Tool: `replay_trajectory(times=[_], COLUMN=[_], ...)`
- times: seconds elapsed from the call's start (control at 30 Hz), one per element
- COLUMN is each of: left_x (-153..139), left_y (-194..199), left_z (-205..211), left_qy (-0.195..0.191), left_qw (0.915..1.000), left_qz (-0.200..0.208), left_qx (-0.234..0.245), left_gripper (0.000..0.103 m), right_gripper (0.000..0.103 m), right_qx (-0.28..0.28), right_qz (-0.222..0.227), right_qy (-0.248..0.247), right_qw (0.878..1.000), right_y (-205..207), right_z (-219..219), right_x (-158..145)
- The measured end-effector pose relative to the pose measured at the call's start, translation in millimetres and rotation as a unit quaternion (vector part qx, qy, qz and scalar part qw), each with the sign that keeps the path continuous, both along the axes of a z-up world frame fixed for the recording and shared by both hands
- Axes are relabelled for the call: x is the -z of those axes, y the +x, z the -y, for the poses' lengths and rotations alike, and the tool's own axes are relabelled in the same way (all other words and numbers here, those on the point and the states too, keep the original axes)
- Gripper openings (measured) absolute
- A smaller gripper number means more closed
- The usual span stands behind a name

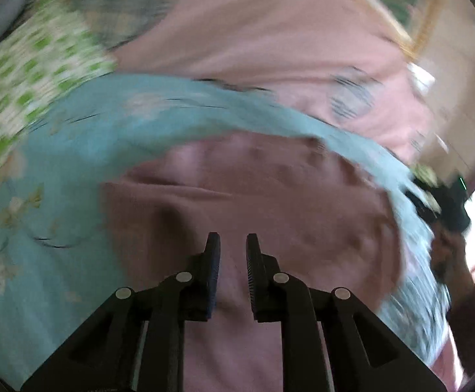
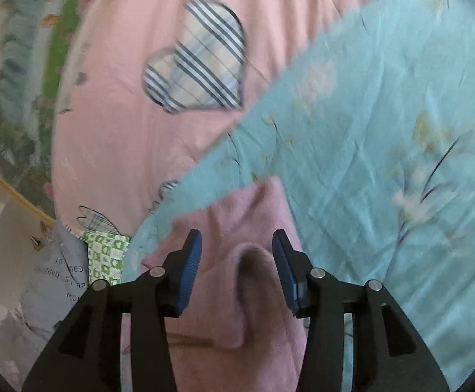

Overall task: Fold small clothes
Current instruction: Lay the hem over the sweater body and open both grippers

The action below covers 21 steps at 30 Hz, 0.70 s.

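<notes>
A: Where is the small dusty-pink knitted garment (image 1: 253, 196) found?

B: It is seen lying on the light blue flower-printed sheet (image 2: 384, 114), which is spread over the pink bed cover with plaid heart patches (image 2: 123, 114). A raised fold of the garment is seen just ahead of the right tool (image 2: 236, 248).

A: How are the tools set?

B: The left tool (image 1: 233, 245) is seen with its jaws parted by a narrow gap, nothing between the pads, pink knit beneath. The right tool is held wider, its blue pads on either side of the raised fold but not pressed on it. Nothing is gripped by either.

A: What could go wrong from here?

B: Much of the left view is smeared, so a hurried approach may be judged. If the jaws were closed too low, the blue sheet could be pinched together with the knit and dragged up with it. If only the crest of the fold were caught, one layer might be lifted and the garment bunched rather than folded flat. With the left jaws so narrow, a thick edge could be pushed away instead of being taken in.
</notes>
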State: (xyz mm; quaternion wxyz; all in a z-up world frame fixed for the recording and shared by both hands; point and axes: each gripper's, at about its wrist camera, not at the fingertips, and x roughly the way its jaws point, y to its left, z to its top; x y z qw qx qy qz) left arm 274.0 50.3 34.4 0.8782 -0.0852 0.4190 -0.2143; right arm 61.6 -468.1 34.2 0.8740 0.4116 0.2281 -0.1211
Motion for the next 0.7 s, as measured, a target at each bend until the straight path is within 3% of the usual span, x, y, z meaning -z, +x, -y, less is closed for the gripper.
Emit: replay_trajectory(times=[0.1,0.13,0.23,0.3,0.37,0.43,0.57,0.6,0.63,0.7], left_x=[0,4,22,38,49,50,49,49,47,44], left_y=[-21,-23,-15,2,23,41,85,96,108,132], left_z=[57,75,108,117,112,103,84,80,75,64], left_qy=[0.025,0.032,0.064,0.097,0.107,0.113,0.152,0.159,0.164,0.160], left_qw=[0.9958,0.9932,0.9868,0.9826,0.9814,0.9817,0.9844,0.9848,0.9852,0.9866], left_qz=[0.001,-0.005,-0.025,-0.048,-0.066,-0.060,-0.040,-0.036,-0.031,-0.031], left_qx=[0.088,0.112,0.147,0.151,0.145,0.141,0.079,0.060,0.039,0.003], left_gripper=[0.018,0.018,0.018,0.018,0.018,0.020,0.020,0.020,0.019,0.018], right_gripper=[0.045,0.044,0.039,0.039,0.039,0.036,0.031,0.026,0.022,0.022], right_qx=[-0.132,-0.208,-0.313,-0.353,-0.356,-0.335,-0.239,-0.222,-0.187,-0.136], right_qz=[-0.011,-0.034,-0.099,-0.142,-0.183,-0.211,-0.254,-0.248,-0.225,-0.198], right_qy=[-0.036,-0.048,-0.093,-0.118,-0.139,-0.164,-0.224,-0.220,-0.202,-0.192], right_qw=[0.991,0.976,0.940,0.917,0.906,0.903,0.910,0.917,0.935,0.952], right_y=[19,35,64,81,95,107,133,136,140,142], right_z=[-52,-84,-140,-160,-160,-146,-99,-92,-75,-59], right_x=[-13,-10,5,20,32,39,46,45,43,38])
